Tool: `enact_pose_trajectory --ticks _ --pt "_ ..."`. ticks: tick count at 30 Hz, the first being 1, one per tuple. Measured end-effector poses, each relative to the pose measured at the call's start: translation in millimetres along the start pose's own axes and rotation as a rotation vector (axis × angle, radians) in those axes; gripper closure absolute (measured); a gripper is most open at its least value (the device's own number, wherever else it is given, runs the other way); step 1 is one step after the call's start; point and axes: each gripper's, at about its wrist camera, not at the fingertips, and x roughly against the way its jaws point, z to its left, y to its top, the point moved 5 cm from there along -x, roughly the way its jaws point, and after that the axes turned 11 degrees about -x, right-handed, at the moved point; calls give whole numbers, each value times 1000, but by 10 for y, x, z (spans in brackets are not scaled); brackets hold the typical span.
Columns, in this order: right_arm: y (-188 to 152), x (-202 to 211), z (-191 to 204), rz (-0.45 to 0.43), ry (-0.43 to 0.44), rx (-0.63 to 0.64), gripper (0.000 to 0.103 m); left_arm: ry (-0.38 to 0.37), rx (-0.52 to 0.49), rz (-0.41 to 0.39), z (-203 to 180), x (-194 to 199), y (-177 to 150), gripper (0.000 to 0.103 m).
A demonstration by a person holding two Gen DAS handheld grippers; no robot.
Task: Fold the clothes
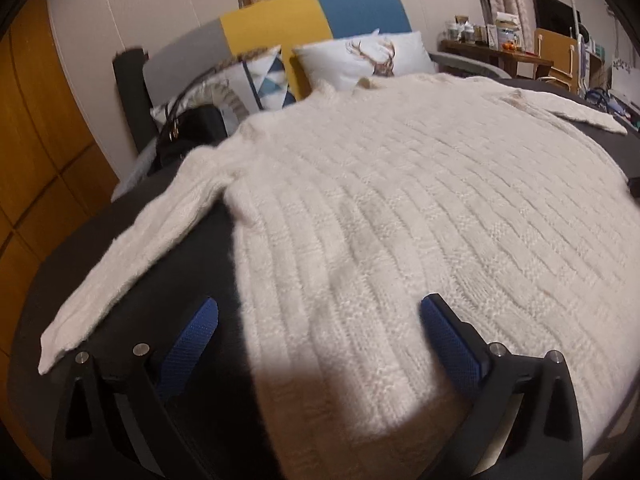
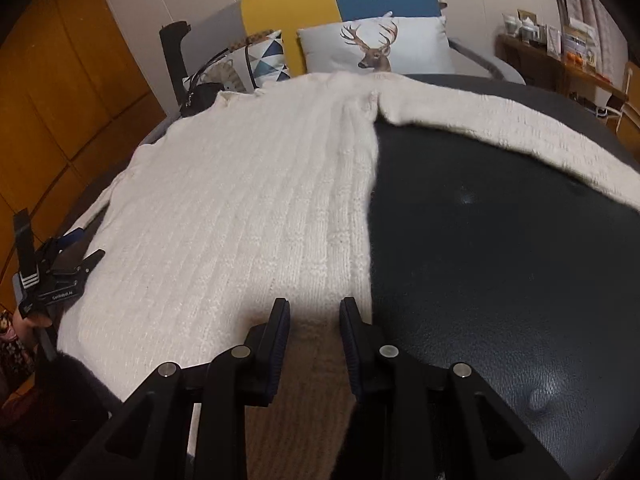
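Left gripper (image 1: 318, 332): jaws spread wide, nothing between the blue pads (image 1: 192, 340). It sits at the bottom of the left wrist frame, straddling the sweater's left side edge near the hem, one finger over the dark surface (image 1: 208, 240), the other over the knit.

Right gripper (image 2: 314, 334): jaws only narrowly apart. Hem fabric shows in the gap, but the pads don't look pressed on it, so I'd call it empty. It's at bottom centre of the right wrist frame, just inside the sweater's right side edge.

The white knit sweater (image 1: 400, 208) lies flat, collar toward the deer pillow (image 2: 376, 46) at top of frame. Left sleeve (image 1: 132, 248) runs to the lower left of the left view; right sleeve (image 2: 500, 132) runs to the right edge of the right view.

My read is that you're setting up the first fold, with nothing folded yet.

- Take the sleeves in first, each laid across the body, before touching the hem.
- Grab both layers of knit, deep in the pads; this fuzzy knit will likely stretch and sag from a shallow pinch.
- Open the right gripper wider before closing on fabric.
- Lift low and lay it over, don't drag; the dark surface looks grippy.
- Keep clear of the bag (image 1: 192, 132) at upper left.
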Motion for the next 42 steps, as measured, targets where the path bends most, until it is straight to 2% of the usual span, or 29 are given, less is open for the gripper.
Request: enact_pose_trajectory --ticks 1,2,5,9,12,14,17,18,19,20,22,24,27,34,39,42 --pt "0 52 -19 -2 13 -23 78 3 2 14 14 35 24 0" --pt "-12 130 -48 -10 33 -47 77 24 -1 -4 7 122 77 0" --pt "-80 340 -132 -31 83 -100 77 7 -25 -129 -159 415 282 0" --pt "-191 490 -82 -31 135 -87 76 -40 -76 -126 -500 438 500 0" --pt "-322 473 292 25 187 45 77 -44 -127 -73 -717 294 589 0" --pt "-449 462 597 88 254 170 77 -41 -166 -53 -799 231 622 0" --pt "-761 325 939 203 296 342 77 -4 -195 -46 -823 150 598 0" --pt "-871 275 1046 242 307 399 77 -9 -175 -38 -793 122 579 0" --pt "-959 202 1101 277 305 425 85 -15 -153 -30 -762 94 560 0" --pt "-1033 116 1123 309 296 431 89 -28 -116 -13 -703 38 530 0" --pt "-1119 -22 1148 341 275 436 90 -58 -42 17 -598 -59 463 0" --pt "-1098 -61 1163 321 286 414 91 -104 30 18 -549 -71 381 0" --pt "-977 -107 1147 267 283 368 91 -139 77 25 -509 -119 336 0" --pt "-825 63 1315 132 316 420 90 -176 119 18 -485 -137 283 0" --pt "-1039 16 1416 293 361 465 87 -191 132 12 -465 -146 275 0" --pt "-1173 -84 1436 328 294 519 88 -211 145 10 -447 -145 268 0"
